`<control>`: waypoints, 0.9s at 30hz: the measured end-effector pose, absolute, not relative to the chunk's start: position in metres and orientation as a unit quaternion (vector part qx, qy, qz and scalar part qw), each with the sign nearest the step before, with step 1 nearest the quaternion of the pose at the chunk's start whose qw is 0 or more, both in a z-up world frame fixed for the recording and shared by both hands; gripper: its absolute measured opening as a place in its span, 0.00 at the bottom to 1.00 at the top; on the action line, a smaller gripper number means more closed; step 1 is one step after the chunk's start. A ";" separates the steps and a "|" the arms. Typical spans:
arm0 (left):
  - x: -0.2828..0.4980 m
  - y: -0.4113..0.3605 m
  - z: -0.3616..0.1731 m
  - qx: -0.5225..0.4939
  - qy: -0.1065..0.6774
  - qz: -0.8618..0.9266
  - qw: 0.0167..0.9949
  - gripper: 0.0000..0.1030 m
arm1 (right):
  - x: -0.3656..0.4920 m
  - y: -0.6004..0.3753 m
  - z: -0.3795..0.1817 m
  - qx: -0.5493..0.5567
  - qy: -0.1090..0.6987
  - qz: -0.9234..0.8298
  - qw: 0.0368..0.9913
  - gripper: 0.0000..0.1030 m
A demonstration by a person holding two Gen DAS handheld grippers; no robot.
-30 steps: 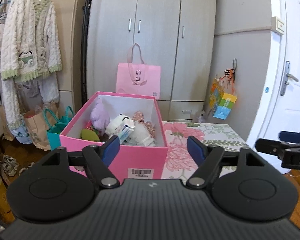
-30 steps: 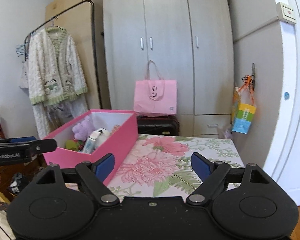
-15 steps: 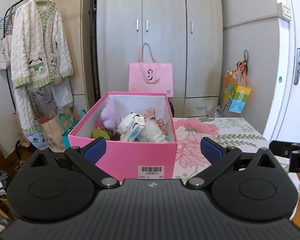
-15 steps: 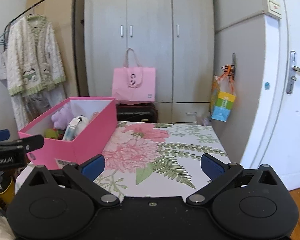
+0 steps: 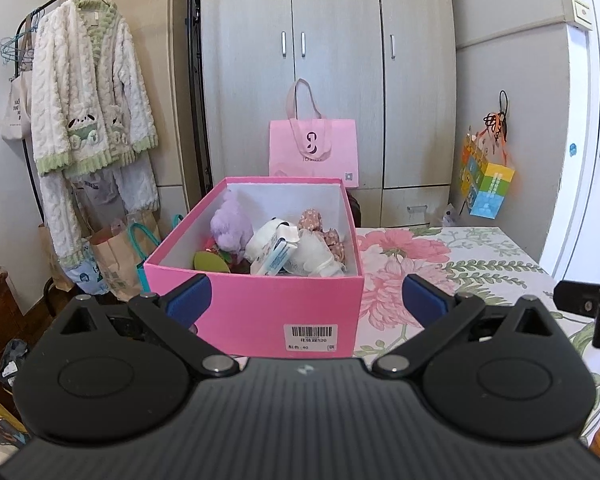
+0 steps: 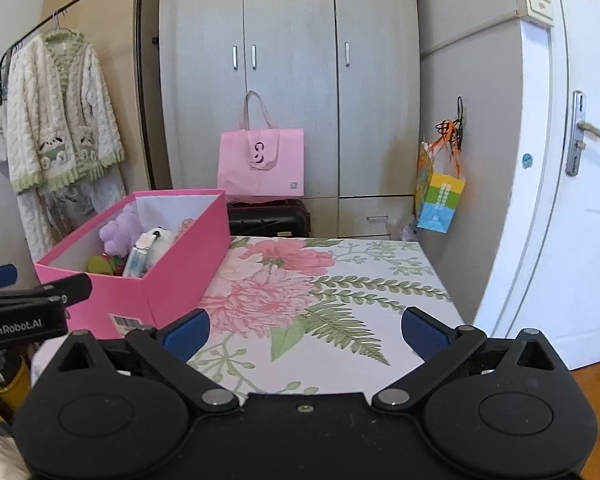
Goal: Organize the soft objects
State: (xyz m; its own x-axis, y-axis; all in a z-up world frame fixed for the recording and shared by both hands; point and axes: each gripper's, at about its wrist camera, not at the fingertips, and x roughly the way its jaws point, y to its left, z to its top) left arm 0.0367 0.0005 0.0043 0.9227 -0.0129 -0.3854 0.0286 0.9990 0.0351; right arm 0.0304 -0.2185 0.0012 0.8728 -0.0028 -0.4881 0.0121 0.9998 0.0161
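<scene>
Right claw spread wide over floral cloth; pink box left, plush inside, probably

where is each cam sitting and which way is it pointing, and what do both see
Left wrist: sits on the left gripper, tipped slightly down at the pink box of plush toys; its own open blue fingers show, plus the right gripper's tip at the right edge.
Right wrist: sits on the right gripper, facing the floral cloth; its open fingers show, the left gripper at the left edge.
Shared: pink box, wardrobe, pink bag.
</scene>
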 end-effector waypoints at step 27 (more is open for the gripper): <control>0.038 0.006 -0.007 0.013 0.186 0.009 0.982 1.00 | 0.024 -0.209 -0.003 -0.031 0.219 -0.050 0.974 1.00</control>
